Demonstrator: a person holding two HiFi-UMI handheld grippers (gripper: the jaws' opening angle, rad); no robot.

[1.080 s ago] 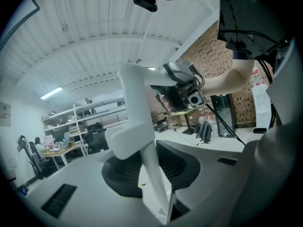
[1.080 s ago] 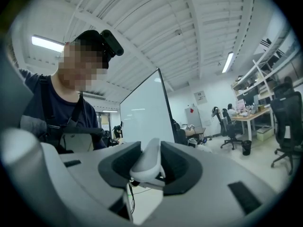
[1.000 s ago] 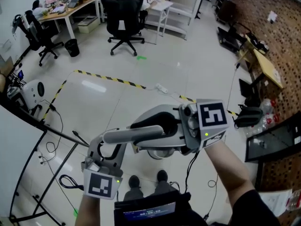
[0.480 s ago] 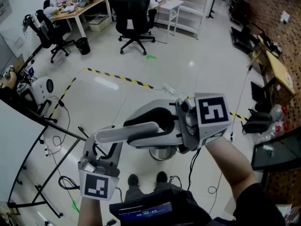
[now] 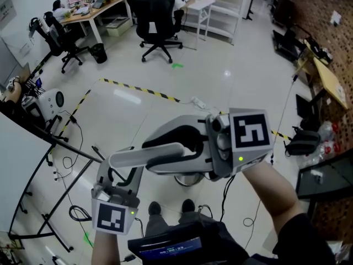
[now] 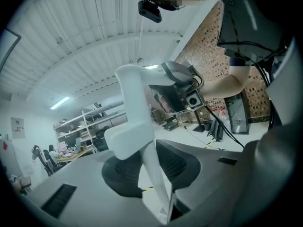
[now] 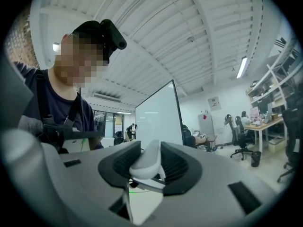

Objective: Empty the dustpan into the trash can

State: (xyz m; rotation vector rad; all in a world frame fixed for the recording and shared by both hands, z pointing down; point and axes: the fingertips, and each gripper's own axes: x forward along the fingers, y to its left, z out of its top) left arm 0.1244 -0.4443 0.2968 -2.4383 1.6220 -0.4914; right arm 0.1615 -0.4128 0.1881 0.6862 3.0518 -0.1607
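- Looking down, I see a smooth, pale grey plastic dustpan [image 5: 165, 150] with a long round handle and a curved body.
- The left gripper [image 5: 122, 171] pinches a thin white part of it between black ribbed pads [image 6: 177, 164].
- The right gripper [image 7: 147, 167] is closed on a rounded white bit at the other end.
- A round, shiny trash can [image 5: 190, 180] peeks out just below the dustpan, partly hidden by it.

Grey-white dustpan [image 5: 160, 156], roughly level, aloft, directly above round silvery trash can [image 5: 190, 180]

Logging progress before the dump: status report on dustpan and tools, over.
Both shut on the dustpan: left tool on its handle, right tool on the other end. Held above trash can, can partly hidden. Nothing seen blocking.
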